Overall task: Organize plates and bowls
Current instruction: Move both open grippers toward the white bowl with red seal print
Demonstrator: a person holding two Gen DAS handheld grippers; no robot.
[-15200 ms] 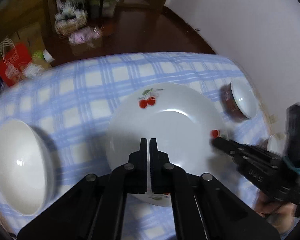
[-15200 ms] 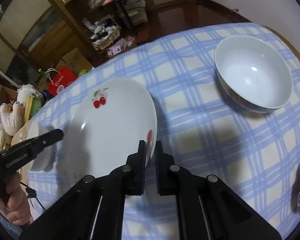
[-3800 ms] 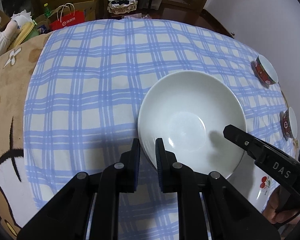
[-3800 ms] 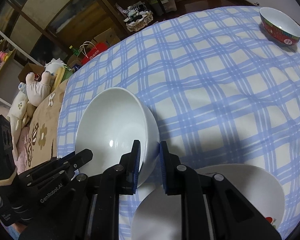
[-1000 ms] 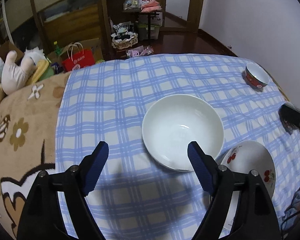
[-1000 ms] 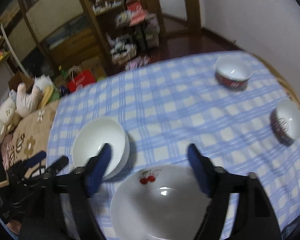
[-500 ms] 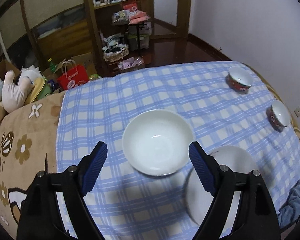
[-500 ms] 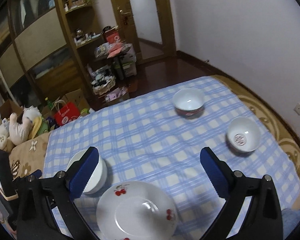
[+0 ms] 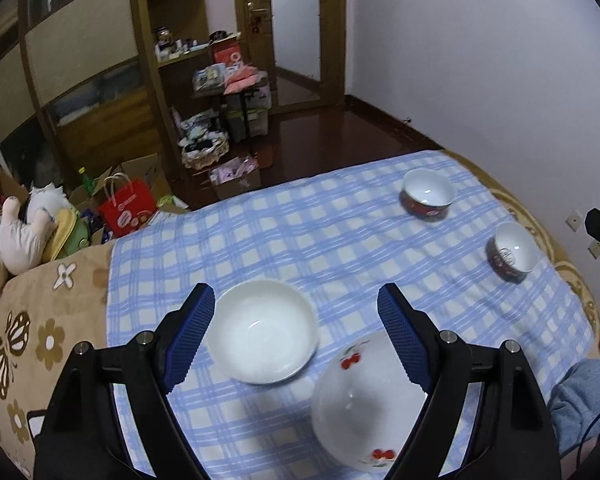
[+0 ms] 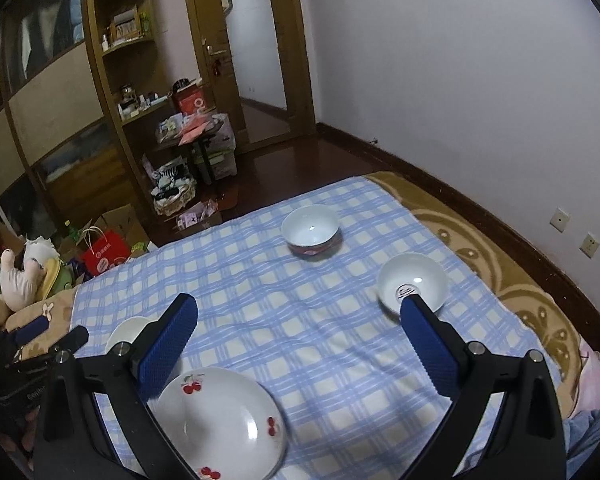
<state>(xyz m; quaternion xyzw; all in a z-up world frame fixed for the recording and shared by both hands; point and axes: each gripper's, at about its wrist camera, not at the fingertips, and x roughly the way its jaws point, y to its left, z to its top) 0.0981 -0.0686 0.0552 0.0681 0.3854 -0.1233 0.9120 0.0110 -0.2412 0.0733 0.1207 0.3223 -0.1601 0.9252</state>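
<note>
On the blue checked cloth point(image 9: 300, 232) lie a large white bowl point(image 9: 262, 332) and, to its right, a white cherry-print plate point(image 9: 364, 400). Two small red-sided bowls stand farther off: one at the far side point(image 9: 427, 194), one nearer the right edge point(image 9: 512, 252). My left gripper point(image 9: 296, 304) hangs open high above the white bowl, holding nothing. My right gripper point(image 10: 298, 312) is also open and empty, raised over the cloth. In the right wrist view the cherry plate point(image 10: 220, 420) is at the bottom, the white bowl point(image 10: 126, 332) is partly hidden behind the left finger point(image 10: 168, 340), and the small bowls point(image 10: 311, 230) point(image 10: 414, 284) lie ahead.
The cloth covers a bed with a brown patterned blanket point(image 9: 40, 328). Soft toys point(image 9: 20, 232) and a red paper bag point(image 9: 126, 204) sit past its left edge. Wooden shelves point(image 10: 132, 80), clutter and a dark floor lie beyond. A white wall point(image 10: 460, 80) runs along the right.
Both grippers have risen and drawn back from the table, so the white bowl and cherry plate look smaller and lower. The two small red bowls have come fully into view.
</note>
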